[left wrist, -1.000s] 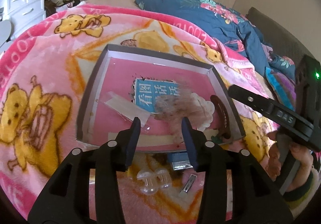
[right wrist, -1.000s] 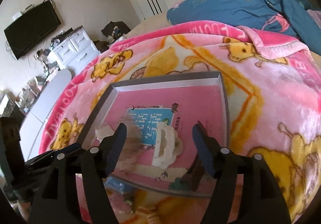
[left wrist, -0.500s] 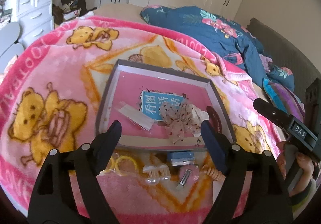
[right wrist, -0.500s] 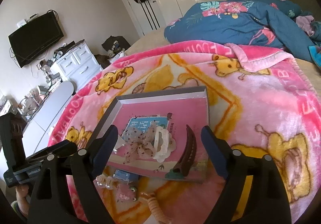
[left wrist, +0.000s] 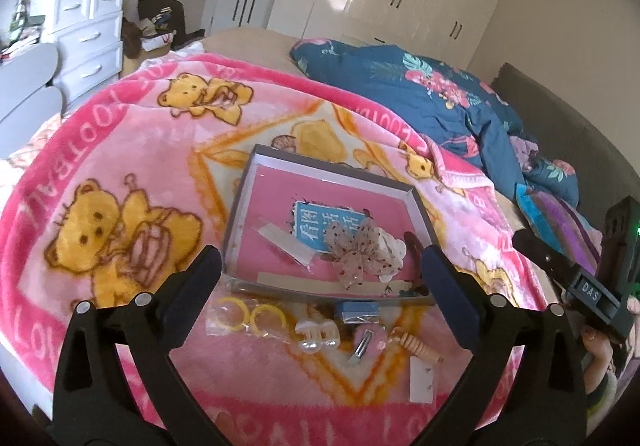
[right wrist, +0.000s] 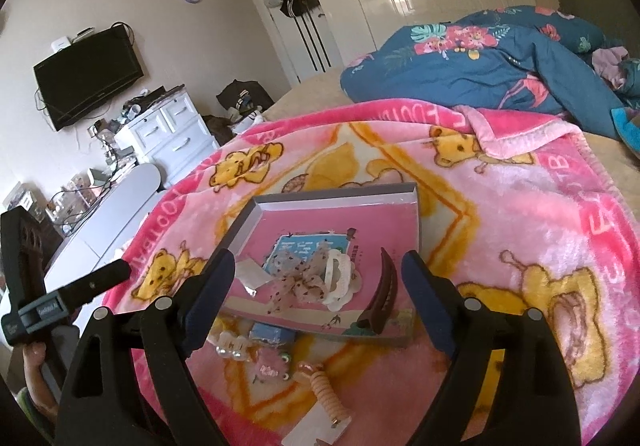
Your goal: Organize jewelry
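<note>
bow [left wrist: 352,255] in tray [left wrist: 240,202] | clips (loose) [left wrist: 318,334] before tray

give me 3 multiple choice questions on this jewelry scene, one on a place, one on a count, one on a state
1. Where is the dotted bow?
A. inside the grey tray
B. on the blanket in front of the tray
C. between gripper fingers

2. How many yellow hoops lie in the clear bag?
A. one
B. two
C. four

3. What does the left hand-held gripper hold?
A. the brown hair clip
B. the pearl claw clip
C. nothing

Key: 1 A, the bow rests on the tray's pink floor. 2 B, two rings sit side by side. 3 C, its jaws are opening with nothing between them.
</note>
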Tool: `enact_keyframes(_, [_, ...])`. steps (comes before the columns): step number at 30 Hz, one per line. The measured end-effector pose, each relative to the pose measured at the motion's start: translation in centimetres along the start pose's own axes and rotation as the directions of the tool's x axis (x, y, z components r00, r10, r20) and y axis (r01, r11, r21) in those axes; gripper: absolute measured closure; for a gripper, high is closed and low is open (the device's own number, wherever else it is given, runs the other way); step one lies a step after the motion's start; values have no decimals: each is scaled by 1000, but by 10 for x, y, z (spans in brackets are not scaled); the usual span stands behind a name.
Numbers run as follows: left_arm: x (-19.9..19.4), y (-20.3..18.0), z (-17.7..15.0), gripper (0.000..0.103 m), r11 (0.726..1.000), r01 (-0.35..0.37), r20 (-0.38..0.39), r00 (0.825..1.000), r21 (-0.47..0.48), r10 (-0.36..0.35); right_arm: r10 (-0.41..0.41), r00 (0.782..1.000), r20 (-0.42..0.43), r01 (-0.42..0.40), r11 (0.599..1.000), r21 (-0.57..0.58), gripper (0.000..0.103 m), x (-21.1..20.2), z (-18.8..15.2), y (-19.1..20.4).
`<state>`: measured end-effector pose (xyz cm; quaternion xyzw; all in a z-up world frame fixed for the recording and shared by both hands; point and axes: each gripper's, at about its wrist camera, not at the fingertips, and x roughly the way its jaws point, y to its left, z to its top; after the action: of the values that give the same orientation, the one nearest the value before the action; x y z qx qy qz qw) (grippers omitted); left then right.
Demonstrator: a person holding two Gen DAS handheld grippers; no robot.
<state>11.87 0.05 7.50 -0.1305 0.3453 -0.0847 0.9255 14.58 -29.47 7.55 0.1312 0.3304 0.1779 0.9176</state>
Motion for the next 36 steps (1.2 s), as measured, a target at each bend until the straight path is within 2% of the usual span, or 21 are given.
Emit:
enact_keyframes(14, [-27,8,-11,9,1000,-9,25,1000,-4,9,-5,1000,11,6,997,-70,19,-27,-21,16])
enact_keyframes(36, [-40,18,-45,9,998,-58,-16,998,29,58,25,997,-75,-39,983,-182,19,-30,-63,48])
